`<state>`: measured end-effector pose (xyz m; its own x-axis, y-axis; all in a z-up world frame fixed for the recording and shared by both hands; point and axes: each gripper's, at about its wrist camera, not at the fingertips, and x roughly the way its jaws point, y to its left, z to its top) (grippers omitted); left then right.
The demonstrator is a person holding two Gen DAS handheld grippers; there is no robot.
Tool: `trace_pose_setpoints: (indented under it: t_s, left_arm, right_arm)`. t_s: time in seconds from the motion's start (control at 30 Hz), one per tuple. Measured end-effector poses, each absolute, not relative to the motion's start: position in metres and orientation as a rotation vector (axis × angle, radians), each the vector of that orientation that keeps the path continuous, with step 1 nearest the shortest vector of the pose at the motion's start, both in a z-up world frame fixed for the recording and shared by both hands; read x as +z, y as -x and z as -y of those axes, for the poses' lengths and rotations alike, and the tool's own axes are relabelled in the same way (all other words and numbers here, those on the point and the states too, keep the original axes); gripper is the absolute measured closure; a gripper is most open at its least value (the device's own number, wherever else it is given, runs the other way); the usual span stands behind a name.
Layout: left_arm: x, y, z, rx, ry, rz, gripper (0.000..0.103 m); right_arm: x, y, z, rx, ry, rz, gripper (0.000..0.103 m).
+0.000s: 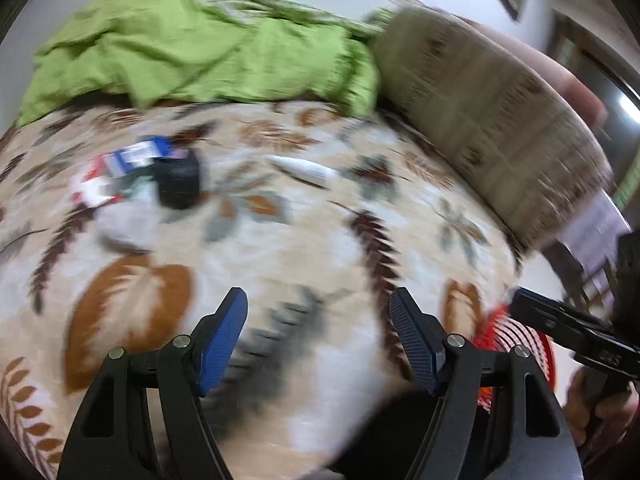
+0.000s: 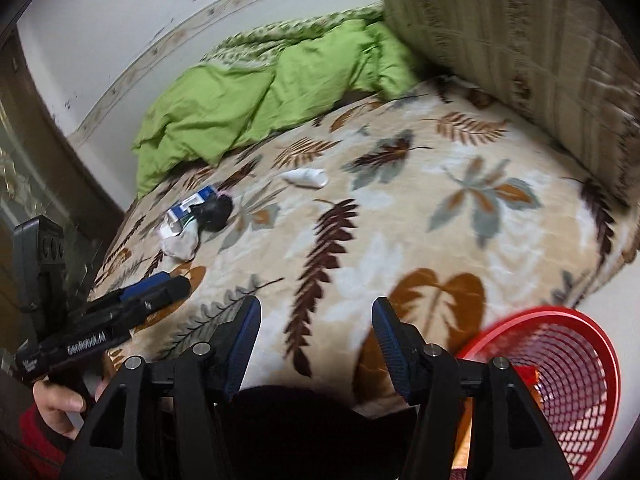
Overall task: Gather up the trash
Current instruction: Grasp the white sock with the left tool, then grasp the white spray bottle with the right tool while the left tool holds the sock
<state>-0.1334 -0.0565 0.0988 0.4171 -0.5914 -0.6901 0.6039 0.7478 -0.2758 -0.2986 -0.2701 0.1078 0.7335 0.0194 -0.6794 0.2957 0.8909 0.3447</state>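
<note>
On the left lay a small heap of trash on the beige fleece blanket with brown and grey leaf print (image 2: 360, 240): a blue and white cardboard packet (image 2: 192, 205), a black rounded lump (image 2: 214, 212) touching it, and a crumpled white paper wad (image 2: 180, 245) just beside them; what the black lump was, I could not tell. Near this, the left gripper (image 1: 318, 340) had its blue-padded jaws wide apart with nothing between them; a hand (image 2: 60, 404) in a red sleeve held it. Further right lay a small white tube-like piece (image 2: 305, 177), apart from the heap; behind it was a crumpled green quilt (image 2: 240, 100). The right gripper (image 2: 316, 344) also stood open and empty above the blanket's near edge; a striped brown-beige cushion (image 2: 520, 48) rose behind; at far right stood a red plastic mesh basket (image 2: 568, 380), below the bed's edge, with something orange inside.
</note>
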Motion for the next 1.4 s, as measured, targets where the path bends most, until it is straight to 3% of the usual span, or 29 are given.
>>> trace_pose_setpoints:
  t_s: [0.27,0.57,0.6,0.67,0.77,1.1,1.27,1.4]
  left_arm:
    - [0.088,0.046,0.0,-0.435,0.044,-0.848,0.03]
    - [0.033,-0.026,0.015,-0.347,0.072,-0.966,0.031]
    - [0.03,-0.027,0.015,-0.337,0.07,-0.96,0.032]
    - [0.024,-0.03,0.018,-0.341,0.059,-0.956,0.053]
    - [0.016,-0.033,0.017,-0.357,0.07,-0.97,0.066]
    - [0.034,-0.011,0.016,-0.366,0.029,-0.87,0.069]
    - [0.031,-0.015,0.015,-0.377,0.038,-0.886,0.068]
    - [0.03,-0.015,0.017,-0.388,0.032,-0.887,0.068]
  right_arm:
    - [0.108,0.268,0.262,-0.11,-0.417,-0.748,0.039]
    - [0.104,0.233,0.276,-0.081,-0.407,-0.774,0.039]
    - [0.105,0.227,0.278,-0.077,-0.399,-0.775,0.039]
    - [0.106,0.208,0.283,-0.055,-0.375,-0.789,0.039]
    - [0.104,0.174,0.29,-0.024,-0.34,-0.809,0.037]
    - [0.059,0.029,0.33,0.026,-0.17,-0.902,0.036]
    - [0.039,-0.015,0.35,0.095,-0.258,-0.963,0.036]
    - [0.024,-0.032,0.343,0.114,-0.225,-1.025,0.056]
